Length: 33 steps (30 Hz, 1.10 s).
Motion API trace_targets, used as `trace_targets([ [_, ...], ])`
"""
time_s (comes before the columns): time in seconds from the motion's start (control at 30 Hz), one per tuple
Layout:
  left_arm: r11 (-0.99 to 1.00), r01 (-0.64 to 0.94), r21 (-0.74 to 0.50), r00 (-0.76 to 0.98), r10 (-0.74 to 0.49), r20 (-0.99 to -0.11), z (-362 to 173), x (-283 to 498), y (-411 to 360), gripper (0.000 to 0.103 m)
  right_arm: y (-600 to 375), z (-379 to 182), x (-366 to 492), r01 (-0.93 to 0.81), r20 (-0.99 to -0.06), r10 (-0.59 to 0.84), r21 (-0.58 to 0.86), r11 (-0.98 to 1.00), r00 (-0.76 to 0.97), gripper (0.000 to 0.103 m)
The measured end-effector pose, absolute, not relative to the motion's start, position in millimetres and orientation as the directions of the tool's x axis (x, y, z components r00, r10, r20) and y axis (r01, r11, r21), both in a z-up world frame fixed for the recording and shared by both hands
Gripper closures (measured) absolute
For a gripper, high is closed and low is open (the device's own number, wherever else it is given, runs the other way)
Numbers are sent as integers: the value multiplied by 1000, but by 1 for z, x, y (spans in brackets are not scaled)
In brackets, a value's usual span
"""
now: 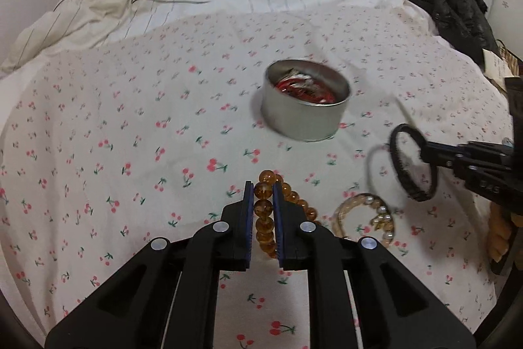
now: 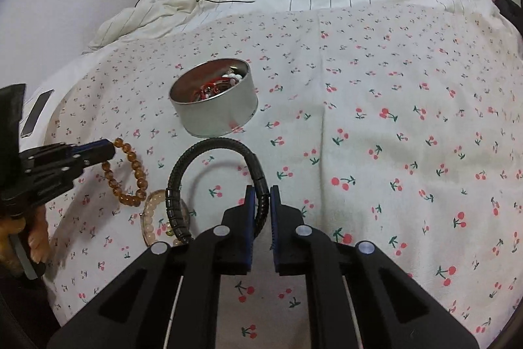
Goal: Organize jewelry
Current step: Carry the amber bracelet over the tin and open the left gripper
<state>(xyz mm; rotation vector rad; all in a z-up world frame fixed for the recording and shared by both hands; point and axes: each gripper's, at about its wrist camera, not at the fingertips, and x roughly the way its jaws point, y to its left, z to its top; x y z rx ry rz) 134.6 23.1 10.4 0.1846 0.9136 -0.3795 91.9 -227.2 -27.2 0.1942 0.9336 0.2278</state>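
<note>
Two bracelets hang clamped for the tin (image 1: pixel 305 102): left gripper (image 1: pixel 264 195) jaws pinch the amber bracelet (image 1: pixel 263 218), right gripper (image 2: pixel 261 201) jaws the black bracelet (image 2: pixel 209 152).

Three bracelets out here: one amber bead bracelet (image 1: pixel 263 219) at bottom centre, one black braided bracelet (image 1: pixel 412 164) at right, one pale pearl bracelet (image 1: pixel 366 218) between. One round tin (image 1: pixel 305 105) at centre, and two grippers: left gripper (image 1: pixel 263 195), right gripper (image 2: pixel 261 201).
</note>
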Motion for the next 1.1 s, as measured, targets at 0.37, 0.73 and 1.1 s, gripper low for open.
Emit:
trace_targets([
  [0.37, 893, 449, 40, 582, -258, -771, 52, 133, -10, 93, -224, -38, 94, -97, -785, 258, 248, 964, 564, 93],
  [0.73, 868, 496, 14, 601, -332, -727, 101, 172, -54, 93, -228, -44, 97, -71, -797, 264, 269, 960, 543, 93],
  [1.1, 886, 451, -110, 528, -364, -767, 55, 231, -78, 93, -229, -44, 97, -72, -796, 279, 286, 955, 537, 93],
])
